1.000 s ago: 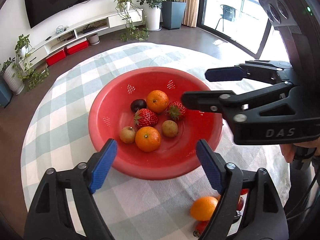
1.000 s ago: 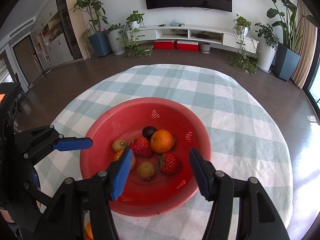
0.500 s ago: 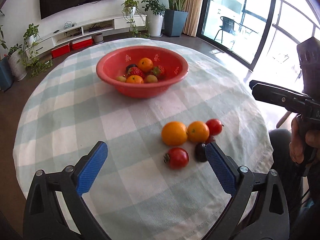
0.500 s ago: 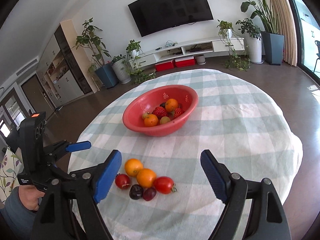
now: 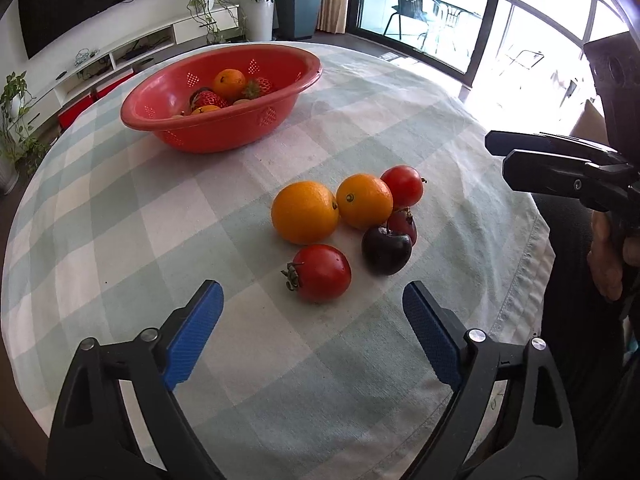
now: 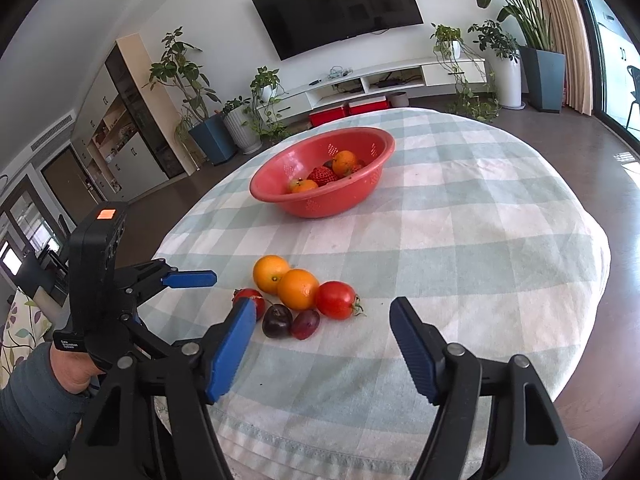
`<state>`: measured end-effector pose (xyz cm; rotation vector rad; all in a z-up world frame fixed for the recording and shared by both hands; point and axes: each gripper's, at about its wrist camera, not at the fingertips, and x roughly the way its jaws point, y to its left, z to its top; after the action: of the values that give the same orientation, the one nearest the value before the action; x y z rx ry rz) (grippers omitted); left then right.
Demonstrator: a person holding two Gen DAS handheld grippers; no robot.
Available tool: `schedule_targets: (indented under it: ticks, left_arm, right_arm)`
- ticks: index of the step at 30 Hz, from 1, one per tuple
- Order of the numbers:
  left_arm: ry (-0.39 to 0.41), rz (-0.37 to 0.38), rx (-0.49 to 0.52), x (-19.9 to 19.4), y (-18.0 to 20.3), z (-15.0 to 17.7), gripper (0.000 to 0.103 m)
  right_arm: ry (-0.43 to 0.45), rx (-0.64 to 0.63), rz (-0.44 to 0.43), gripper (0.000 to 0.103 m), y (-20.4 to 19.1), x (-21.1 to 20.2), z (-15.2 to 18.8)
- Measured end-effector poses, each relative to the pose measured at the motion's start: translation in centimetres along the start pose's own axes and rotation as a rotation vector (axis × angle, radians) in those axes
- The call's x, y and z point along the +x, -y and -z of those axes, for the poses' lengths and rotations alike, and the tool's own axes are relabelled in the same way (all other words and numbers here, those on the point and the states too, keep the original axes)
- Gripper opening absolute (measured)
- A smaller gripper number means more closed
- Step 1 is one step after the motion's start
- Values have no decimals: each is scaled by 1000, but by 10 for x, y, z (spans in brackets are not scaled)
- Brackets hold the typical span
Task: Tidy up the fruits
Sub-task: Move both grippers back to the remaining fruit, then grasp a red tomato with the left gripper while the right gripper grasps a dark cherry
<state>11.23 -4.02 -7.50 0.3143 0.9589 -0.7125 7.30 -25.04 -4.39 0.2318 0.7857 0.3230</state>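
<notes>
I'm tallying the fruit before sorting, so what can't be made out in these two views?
- Left wrist view: fruit low in the red perforated plastic bowl, hidden by its near wall.
- Right wrist view: one small red tomato, partly behind the right tongs' blue pad.
- Both views: the small dark red fruit, too small to identify.

L gripper (image 5: 312,312) jaws closing, empty, just short of tomato (image 5: 320,273); red bowl (image 5: 224,132) far side

Bright daylight from the glass doors (image 5: 500,20), blown-out glare there, sharp focus, fisheye-bent dark edges
</notes>
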Motion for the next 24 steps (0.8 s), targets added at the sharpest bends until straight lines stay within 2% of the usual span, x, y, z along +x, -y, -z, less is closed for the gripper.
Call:
schedule_targets:
  ticks: [2,4,6,8,13,17,24]
  left_arm:
    - [-8,10,4,3,-4,-3,81]
    - [-16,11,16,6,-5,-6,79]
    - [-24,19,31,9,-4,-9,70]
    - [-36,19,42,13,-3,-11,57]
    - [-58,20,69,22,0,-13,53]
    - [-49,28,59,21,-3,-14,38]
    - [-41,27,57,19,-2,-12,36]
  right_arm:
    - [-6,0,-2,68,-1,1,2]
    - [-11,0,-2,65,-2,3,3]
    - [-23,-8,-2,62,-5,5,5]
    - [-35,-26,3,59,-9,7,7]
    - [-53,-47,-1,55,-16,10,10]
    - [-66,-57,-3,52,-19,13,11]
    - [-81,-76,-9,50,-27,17,11]
